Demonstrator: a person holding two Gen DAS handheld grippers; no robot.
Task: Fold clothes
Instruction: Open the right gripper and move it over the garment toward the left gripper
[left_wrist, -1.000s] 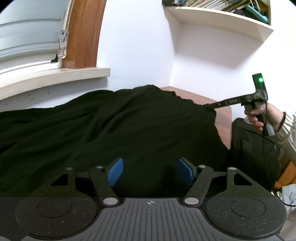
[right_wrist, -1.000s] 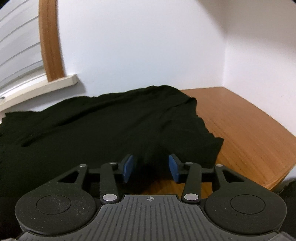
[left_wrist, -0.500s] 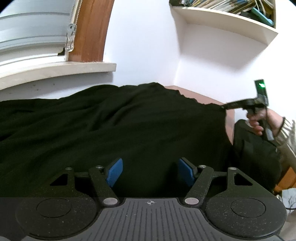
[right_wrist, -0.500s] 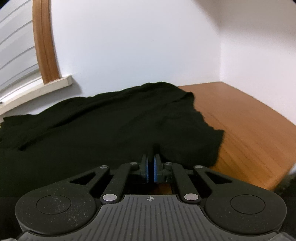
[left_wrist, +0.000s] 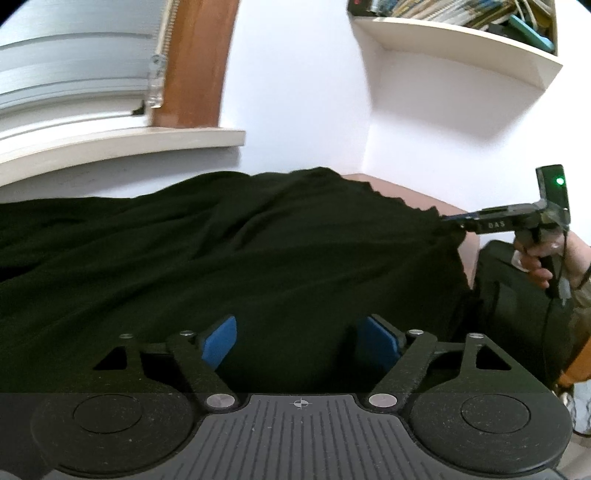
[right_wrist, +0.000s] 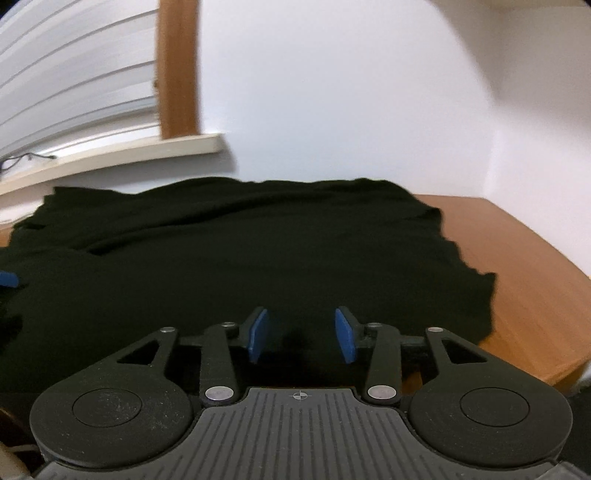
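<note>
A black garment (left_wrist: 258, 258) lies spread over a wooden table (right_wrist: 524, 295), its right edge rumpled. In the left wrist view my left gripper (left_wrist: 299, 341) hovers low over the garment's near part. Its jaws are opening, and its blue pads (left_wrist: 219, 345) stand wide apart with only dark cloth below them. My right gripper (right_wrist: 301, 334) is at the garment's near edge (right_wrist: 369, 280), jaws opening, with a small rise of cloth between the pads but not pinched. From the left wrist view the right gripper (left_wrist: 448, 218) shows at the garment's right edge, held by a hand (left_wrist: 535, 258).
A window sill (left_wrist: 122, 144) and a wooden window frame (left_wrist: 192, 62) stand behind the table. A wall shelf with books (left_wrist: 461, 33) hangs at the upper right. A dark bag or chair (left_wrist: 517, 295) stands right of the table. Bare wood (right_wrist: 535, 258) lies right of the garment.
The right gripper shut at the garment's near edge, then opened again and swung left. The left gripper's jaws widened a little.
</note>
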